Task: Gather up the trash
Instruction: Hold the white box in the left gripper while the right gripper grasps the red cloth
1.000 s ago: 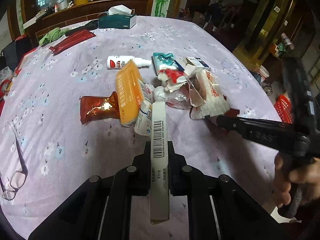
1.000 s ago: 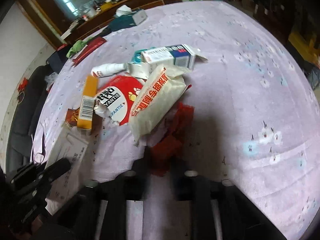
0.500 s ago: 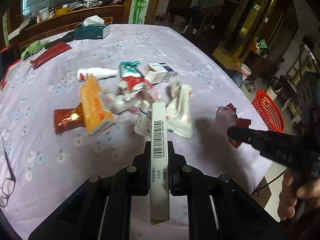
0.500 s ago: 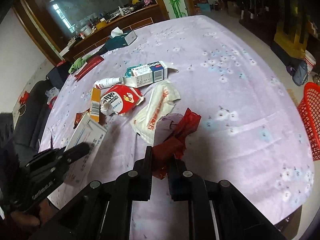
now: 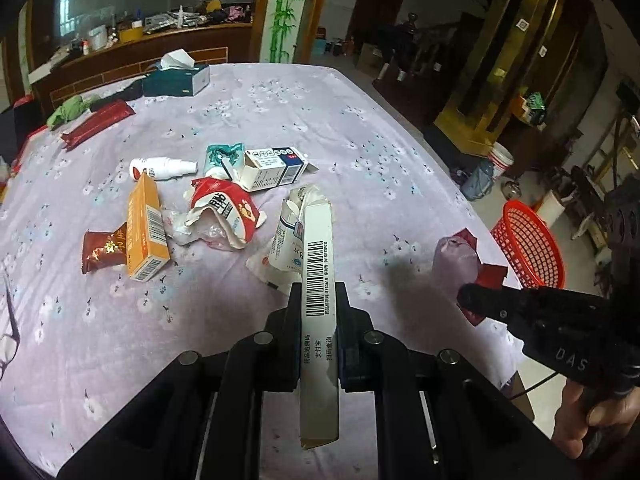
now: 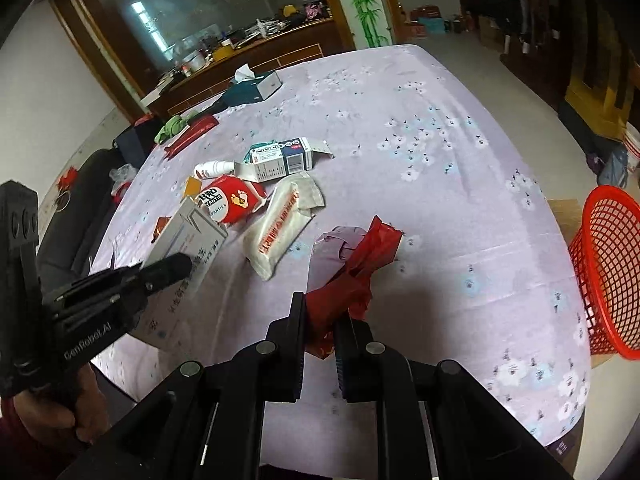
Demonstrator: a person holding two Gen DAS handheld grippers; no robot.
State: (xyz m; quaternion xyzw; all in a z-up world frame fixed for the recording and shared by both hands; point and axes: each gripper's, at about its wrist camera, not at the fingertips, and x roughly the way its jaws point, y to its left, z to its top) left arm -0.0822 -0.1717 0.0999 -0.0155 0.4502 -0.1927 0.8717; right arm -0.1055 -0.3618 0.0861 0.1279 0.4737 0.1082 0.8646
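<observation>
Clamped in the left gripper [image 5: 318,312] was a white barcoded carton [image 5: 319,280]; a red wrapper [image 6: 352,276] was pinched by the right gripper [image 6: 320,320] — neither binned. At right the red basket [image 6: 608,272] waited — litter remained mid-frame.

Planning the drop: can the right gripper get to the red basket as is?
Probably yes. The right gripper, shut on the red wrapper, has bare tablecloth between it and the red basket past the table edge.

Basket [image 6: 608,272] right of table [image 6: 440,160]
</observation>
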